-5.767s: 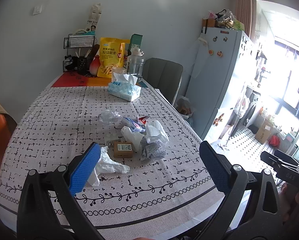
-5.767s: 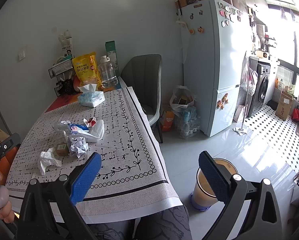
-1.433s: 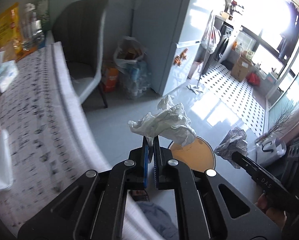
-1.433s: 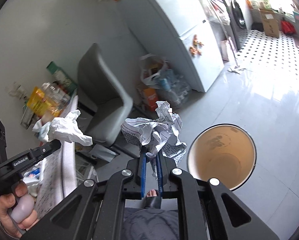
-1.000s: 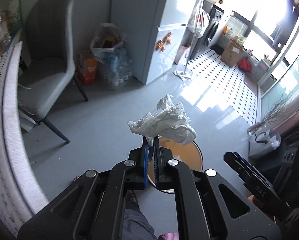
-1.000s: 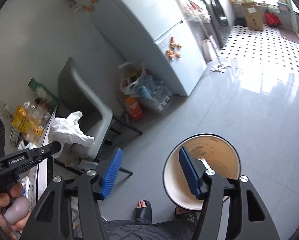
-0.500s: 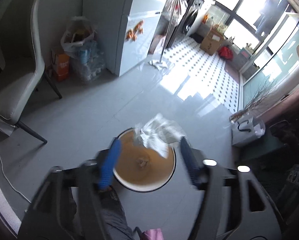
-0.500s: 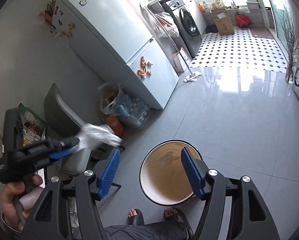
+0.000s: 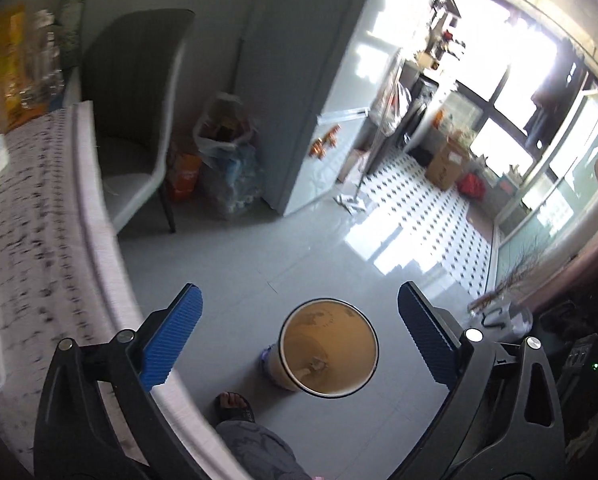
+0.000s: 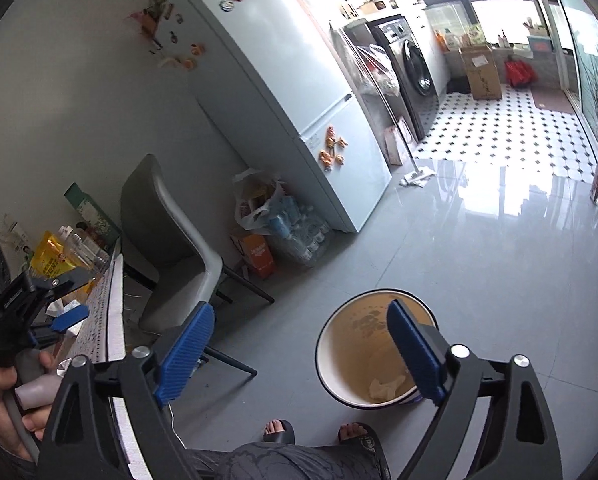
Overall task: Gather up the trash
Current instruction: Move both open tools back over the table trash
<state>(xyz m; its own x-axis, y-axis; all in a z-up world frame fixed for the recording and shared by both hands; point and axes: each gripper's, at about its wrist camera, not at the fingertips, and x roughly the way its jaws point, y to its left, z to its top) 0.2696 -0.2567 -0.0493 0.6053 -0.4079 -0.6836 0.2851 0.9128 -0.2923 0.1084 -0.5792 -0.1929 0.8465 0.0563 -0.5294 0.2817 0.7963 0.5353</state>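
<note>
A round bin (image 9: 329,348) with a tan inside stands on the grey floor beside the table. It also shows in the right wrist view (image 10: 373,354), with crumpled white paper (image 10: 387,388) at its bottom. My left gripper (image 9: 299,336) is open and empty above the bin. My right gripper (image 10: 299,354) is open and empty, just left of the bin's rim. The left gripper (image 10: 65,318) shows at the left of the right wrist view, over the table edge.
The table with its patterned cloth (image 9: 39,220) is on the left. A grey chair (image 10: 171,248) stands at its side. A white fridge (image 10: 283,92) and bags and boxes (image 10: 271,220) stand behind. The person's feet in sandals (image 10: 279,432) are next to the bin.
Both grippers opened over the bin; the printed paper ball and then the white tissue dropped out of them. The left gripper has swung back toward the table.
</note>
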